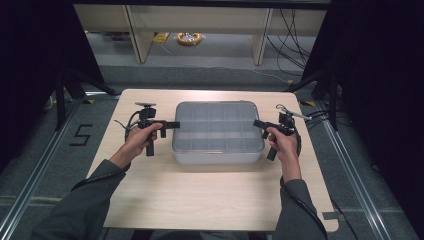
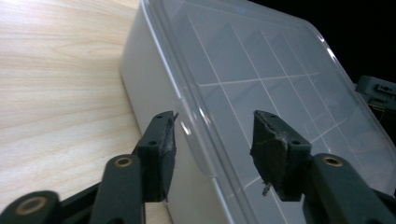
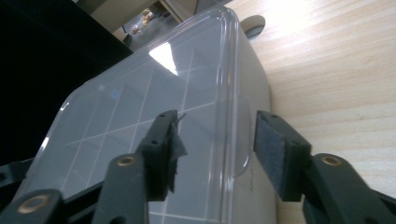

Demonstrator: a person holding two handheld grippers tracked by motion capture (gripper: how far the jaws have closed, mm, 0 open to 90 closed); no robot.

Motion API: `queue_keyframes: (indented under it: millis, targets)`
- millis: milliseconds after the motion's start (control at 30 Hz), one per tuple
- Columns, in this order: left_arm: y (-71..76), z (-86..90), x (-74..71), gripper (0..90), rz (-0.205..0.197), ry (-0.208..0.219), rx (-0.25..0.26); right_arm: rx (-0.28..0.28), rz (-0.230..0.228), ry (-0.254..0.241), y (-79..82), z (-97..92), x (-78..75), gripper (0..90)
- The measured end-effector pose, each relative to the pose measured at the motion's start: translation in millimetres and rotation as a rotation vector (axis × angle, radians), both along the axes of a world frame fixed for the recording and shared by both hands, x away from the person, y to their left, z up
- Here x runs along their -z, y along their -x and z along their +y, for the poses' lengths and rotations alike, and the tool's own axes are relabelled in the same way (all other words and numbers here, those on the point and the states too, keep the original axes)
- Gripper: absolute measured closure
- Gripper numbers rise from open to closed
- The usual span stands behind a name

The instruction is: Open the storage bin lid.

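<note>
A clear-lidded compartment box (image 1: 218, 132) sits at the middle of a pale wooden bench (image 1: 200, 195), and everything here is placed relative to it.

At the box's left edge, the left gripper (image 1: 172, 124) is held by the person's left hand (image 1: 141, 139). Its jaws stand apart and grip nothing. In the left gripper view they straddle the lid's rim (image 2: 187, 100), one jaw outside the box wall and one over the lid.

At the box's right edge, the right gripper (image 1: 257, 123), held by the right hand (image 1: 284, 145), is likewise spread and empty. In the right gripper view its jaws bracket a small lid tab (image 3: 243, 140) on the rim.

Judged risks: if one gripper closes or lifts ahead of the other, the box could tilt or slide across the smooth bench. A pad could also slip off the thin, glossy rim.

The high view shows both hands set evenly on opposite sides of the box, and the floor beyond the bench. The gripper views show what it does not: the worn pad (image 2: 275, 154), the tab, and the lid's grid of dividers up close. The compartments look empty, though I cannot be sure.
</note>
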State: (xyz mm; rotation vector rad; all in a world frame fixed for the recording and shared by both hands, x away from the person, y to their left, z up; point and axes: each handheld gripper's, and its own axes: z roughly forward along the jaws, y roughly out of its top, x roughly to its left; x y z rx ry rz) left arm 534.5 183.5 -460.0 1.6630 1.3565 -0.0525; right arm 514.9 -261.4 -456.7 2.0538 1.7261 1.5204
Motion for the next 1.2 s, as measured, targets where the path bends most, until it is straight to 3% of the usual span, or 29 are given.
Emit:
queue_keyframes:
  millis: [67,233,367,400,467,600,633,733,767,900,1067,1200]
  targets:
    - [0.6,-2.1,-0.4,50.6,-0.007,-0.026,-0.001,0.003,0.003,0.014,0.9,2.3,-0.9,55.6]
    - [3.1,-3.9,-3.4,53.7,-0.021,-0.024,-0.022,0.027,0.005,0.031,4.4,4.5,-3.1,58.9]
    - [4.1,-2.1,-7.4,56.0,-0.057,-0.028,-0.002,0.039,-0.027,0.021,6.7,2.7,-3.5,62.1]
    - [7.1,-4.0,-12.7,56.2,-0.056,-0.031,-0.022,0.040,-0.045,0.054,7.9,3.1,-6.2,62.3]
    - [7.7,-4.0,-14.7,57.5,-0.057,-0.028,-0.031,0.053,-0.029,0.036,9.4,5.0,-9.1,63.0]
    - [10.8,-0.6,-20.3,59.5,-0.061,-0.009,-0.025,0.069,-0.098,0.026,11.7,2.5,-15.3,66.2]
    - [11.6,-0.7,-20.9,60.2,-0.060,-0.001,-0.030,0.074,-0.094,0.007,13.1,3.2,-18.1,66.6]
    - [14.3,1.2,-23.3,61.4,-0.066,0.012,-0.019,0.064,-0.111,0.027,17.0,2.3,-24.6,66.9]
    - [15.4,1.4,-24.1,61.4,-0.069,0.013,-0.020,0.061,-0.135,0.047,17.3,0.8,-25.4,67.1]
    - [20.9,1.8,-30.0,61.4,-0.091,0.017,-0.008,0.059,-0.150,0.056,22.7,-0.4,-31.8,67.4]
    - [30.5,3.2,-38.7,61.8,-0.119,0.029,0.005,0.057,-0.159,0.017,30.9,-0.6,-40.7,67.6]
    - [37.8,1.9,-41.8,61.3,-0.147,0.017,0.001,0.065,-0.169,0.022,37.1,0.1,-46.3,67.5]
